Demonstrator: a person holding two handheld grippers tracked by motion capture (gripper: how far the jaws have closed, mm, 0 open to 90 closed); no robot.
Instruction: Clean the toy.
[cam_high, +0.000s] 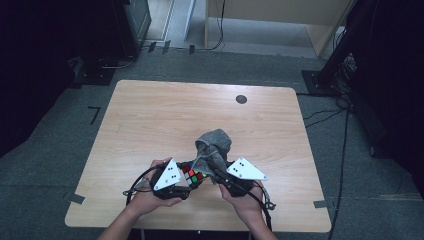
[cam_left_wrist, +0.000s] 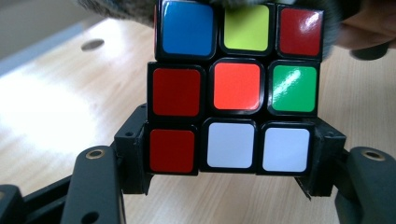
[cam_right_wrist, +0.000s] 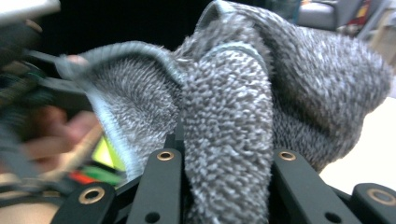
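A Rubik's cube (cam_left_wrist: 236, 86) faces the left gripper view with red, orange, green, blue, yellow and white tiles. My left gripper (cam_left_wrist: 229, 158) is shut on its bottom row, one jaw on each side. In the high view the cube (cam_high: 192, 175) is held just above the table's near edge between both hands. A grey terry cloth (cam_right_wrist: 233, 116) is bunched between the jaws of my right gripper (cam_right_wrist: 226, 172), which is shut on it. The cloth (cam_high: 212, 150) drapes over the cube's far side and touches its top edge.
The wooden table (cam_high: 150, 115) has a dark round hole (cam_high: 241, 99) near its far right. Bits of grey tape (cam_high: 75, 198) sit at its near corners. Cables (cam_high: 345, 150) run over the carpet to the right, and dark stands flank the table.
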